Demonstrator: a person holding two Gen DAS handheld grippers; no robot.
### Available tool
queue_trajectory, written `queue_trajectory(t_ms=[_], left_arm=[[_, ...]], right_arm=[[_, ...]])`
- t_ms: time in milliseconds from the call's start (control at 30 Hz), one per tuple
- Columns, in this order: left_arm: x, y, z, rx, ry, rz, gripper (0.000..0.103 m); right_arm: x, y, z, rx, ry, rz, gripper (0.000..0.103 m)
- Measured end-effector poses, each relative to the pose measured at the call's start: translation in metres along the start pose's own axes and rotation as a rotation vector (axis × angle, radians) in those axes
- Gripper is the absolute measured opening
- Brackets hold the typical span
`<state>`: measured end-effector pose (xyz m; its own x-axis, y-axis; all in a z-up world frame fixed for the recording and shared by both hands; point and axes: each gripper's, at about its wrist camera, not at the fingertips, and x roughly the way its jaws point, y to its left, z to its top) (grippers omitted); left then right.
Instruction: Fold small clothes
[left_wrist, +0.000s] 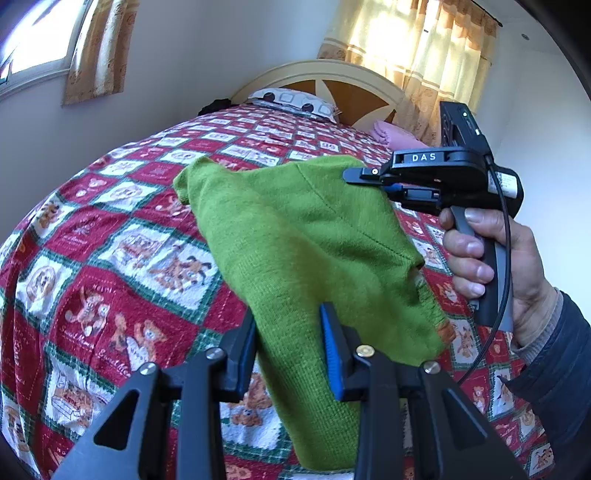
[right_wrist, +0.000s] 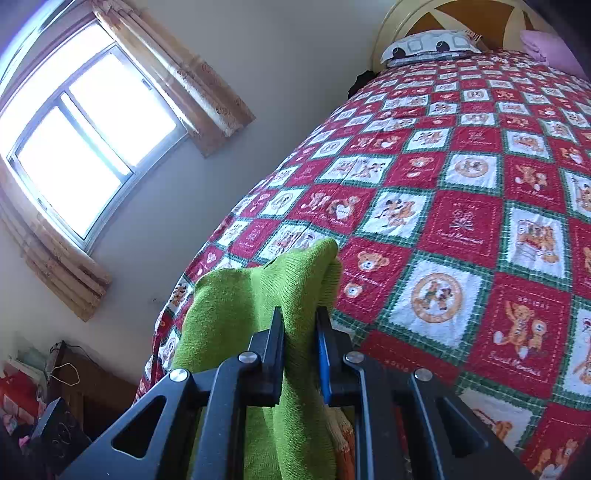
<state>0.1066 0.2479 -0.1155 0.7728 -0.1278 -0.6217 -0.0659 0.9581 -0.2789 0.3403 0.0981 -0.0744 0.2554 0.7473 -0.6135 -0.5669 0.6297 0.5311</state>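
Observation:
A small green knitted garment (left_wrist: 295, 236) with an orange trim hangs in the air above the bed, stretched between both grippers. My left gripper (left_wrist: 290, 332) is shut on its near lower part, the cloth pinched between the pads. My right gripper (left_wrist: 365, 177) shows in the left wrist view at the right, held in a hand, shut on the garment's far upper edge. In the right wrist view my right gripper (right_wrist: 299, 332) is shut on a bunched fold of the green garment (right_wrist: 258, 295), which drapes over the fingers.
The bed has a red, white and green patchwork quilt (left_wrist: 110, 258), also in the right wrist view (right_wrist: 461, 184). A patterned pillow (left_wrist: 295, 101) and a pink cloth (left_wrist: 391, 134) lie by the headboard. A window (right_wrist: 85, 147) and a cluttered low cabinet (right_wrist: 74, 387) stand left of the bed.

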Motion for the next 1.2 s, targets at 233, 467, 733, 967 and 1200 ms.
queue_trajectory(t_ms=[233,467,733,967,1200], left_arm=[[0.001,0.009,-0.009,-0.009,0.023,0.002,0.034],[0.001,0.012,-0.013,-0.022,0.024,-0.005,0.034],[0.005,0.021,-0.024,-0.054,0.032,-0.006,0.037],[-0.004,0.021,-0.023,-0.046,0.006,0.068,0.059],[-0.037,0.013,0.003,0.002,-0.165,0.147,0.081]], right_arm=[[0.016,0.006,-0.001,-0.008,0.024,0.012,0.015],[0.023,0.003,0.000,-0.002,0.033,0.005,0.015],[0.032,0.002,-0.002,0.000,0.047,0.000,0.015],[0.045,-0.017,-0.007,0.012,0.066,-0.090,0.018],[0.000,-0.002,-0.015,-0.081,-0.034,-0.104,0.022]])
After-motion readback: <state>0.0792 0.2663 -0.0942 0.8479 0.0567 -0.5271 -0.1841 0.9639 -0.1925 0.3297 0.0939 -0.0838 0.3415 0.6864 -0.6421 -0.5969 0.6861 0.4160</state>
